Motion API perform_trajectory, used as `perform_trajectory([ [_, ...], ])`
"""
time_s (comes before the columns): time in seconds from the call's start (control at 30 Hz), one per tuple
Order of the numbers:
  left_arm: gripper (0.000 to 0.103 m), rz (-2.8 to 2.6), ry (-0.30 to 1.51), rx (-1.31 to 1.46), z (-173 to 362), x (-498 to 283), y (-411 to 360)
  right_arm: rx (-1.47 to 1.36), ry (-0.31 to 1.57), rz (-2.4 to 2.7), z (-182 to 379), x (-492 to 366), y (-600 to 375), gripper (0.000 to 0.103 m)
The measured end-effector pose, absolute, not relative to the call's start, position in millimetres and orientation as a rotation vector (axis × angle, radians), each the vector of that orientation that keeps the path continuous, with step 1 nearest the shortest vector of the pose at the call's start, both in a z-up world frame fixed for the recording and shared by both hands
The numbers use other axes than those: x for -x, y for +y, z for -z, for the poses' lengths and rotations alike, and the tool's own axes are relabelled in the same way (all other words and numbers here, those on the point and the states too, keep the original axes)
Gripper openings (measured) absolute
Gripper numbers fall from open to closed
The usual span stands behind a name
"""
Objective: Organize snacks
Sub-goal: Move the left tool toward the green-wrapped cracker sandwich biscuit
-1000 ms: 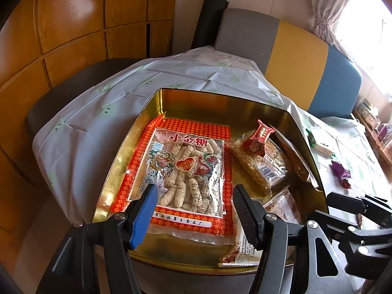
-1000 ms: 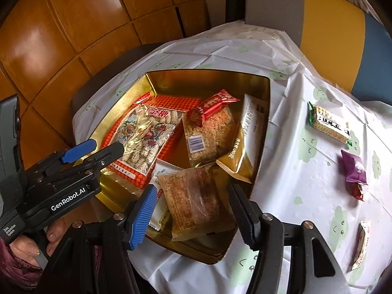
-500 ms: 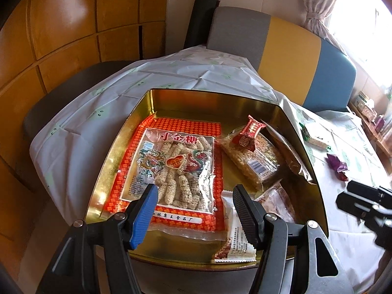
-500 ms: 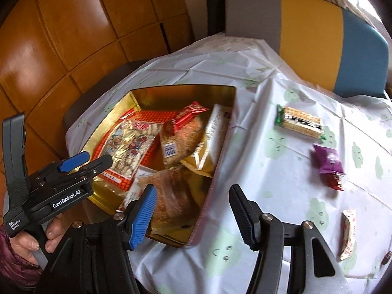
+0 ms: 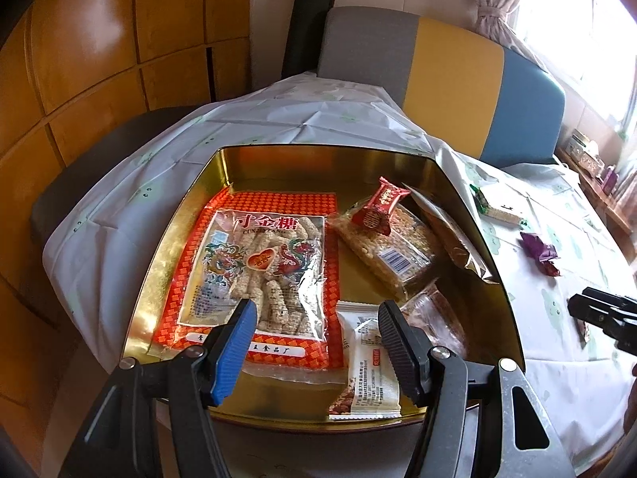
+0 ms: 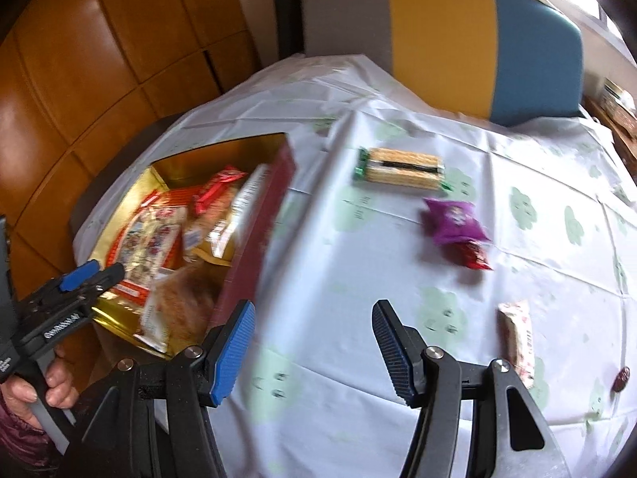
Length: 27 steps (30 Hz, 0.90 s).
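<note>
Here the left tongs (image 5: 312,342) hang wide and empty over the gold tin (image 5: 493,279) — right tongs (image 6: 310,344) likewise, above the counter (image 6: 358,279).

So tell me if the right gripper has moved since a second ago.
Yes. The right gripper swung rightward off the gold tin, out over the tablecloth.

Bkgd only. Table under white cloth (image 6: 398,279) w/ pale green blotch print, creased in fold lines; cloth hangs over near-left edge. Chair (image 5: 438,75) at far side, backrest in three bands: grey, yellow, blue. Dark roll (image 5: 306,32) upright just left of chair, against wall. Wood panels (image 5: 99,40), orange-brown, glossy, fill left side. Curtain (image 5: 493,4), pale, tied, upper right by bright window. Low shelf w/ small items far right, too blurred to ID.
</note>
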<state>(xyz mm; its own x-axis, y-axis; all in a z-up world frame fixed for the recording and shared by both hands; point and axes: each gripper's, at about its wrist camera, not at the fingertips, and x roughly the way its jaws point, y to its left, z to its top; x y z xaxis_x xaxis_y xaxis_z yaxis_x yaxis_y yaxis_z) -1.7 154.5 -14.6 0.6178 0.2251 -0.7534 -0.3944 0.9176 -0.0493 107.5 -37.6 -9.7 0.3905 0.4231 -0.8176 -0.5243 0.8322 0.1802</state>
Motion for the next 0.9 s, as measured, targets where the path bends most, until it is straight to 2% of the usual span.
perform_trajectory([
  [0.9,0.064,-0.269,0.853,0.086,6,-16,109,0.116,1.074,-0.220,32,-172,-171,0.062],
])
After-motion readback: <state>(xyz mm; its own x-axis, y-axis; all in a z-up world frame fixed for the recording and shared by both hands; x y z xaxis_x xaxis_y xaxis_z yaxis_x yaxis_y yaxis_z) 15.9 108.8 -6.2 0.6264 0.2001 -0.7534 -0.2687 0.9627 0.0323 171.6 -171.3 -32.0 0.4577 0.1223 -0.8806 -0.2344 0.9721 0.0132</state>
